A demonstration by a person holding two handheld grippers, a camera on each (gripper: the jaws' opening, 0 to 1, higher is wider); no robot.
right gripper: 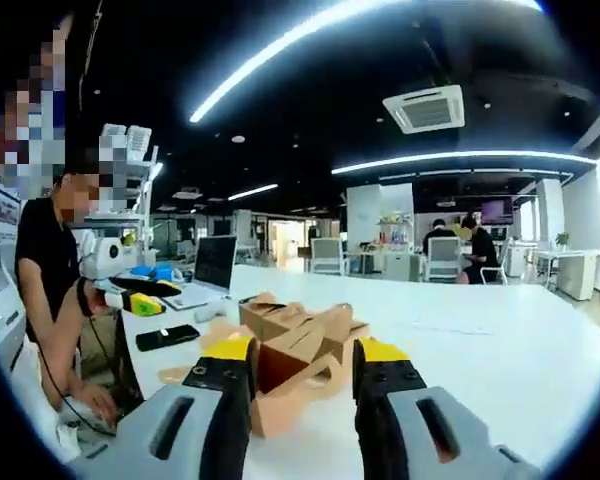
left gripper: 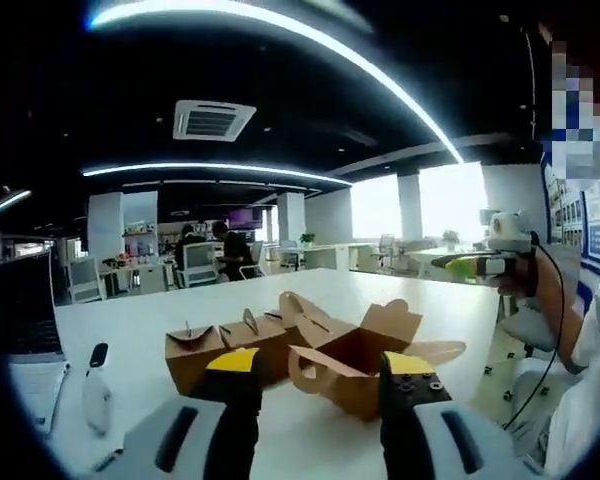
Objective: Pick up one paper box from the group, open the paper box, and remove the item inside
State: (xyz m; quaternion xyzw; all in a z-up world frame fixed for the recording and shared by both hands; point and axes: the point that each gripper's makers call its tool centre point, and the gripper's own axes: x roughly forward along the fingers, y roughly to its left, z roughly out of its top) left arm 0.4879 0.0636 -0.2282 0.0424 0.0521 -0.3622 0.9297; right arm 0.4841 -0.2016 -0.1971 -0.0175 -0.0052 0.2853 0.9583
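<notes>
**Brown boxes sitting just past both pairs of open jaws**

Yellow-tipped jaws of the left gripper [left gripper: 320, 375] are standing wide apart, gripping nothing. Just beyond and between them an opened brown paper box with flaps spread [left gripper: 365, 355] is lying on the white table [left gripper: 430, 300]; beyond the left jaw a second, closed brown paper box [left gripper: 215, 350] is sitting, touching the first. Two boxes are countable there.

Jaws of the right gripper [right gripper: 300, 365] are likewise gaping, holding nothing, with the opened box [right gripper: 290, 365] lying between and just beyond them.
</notes>
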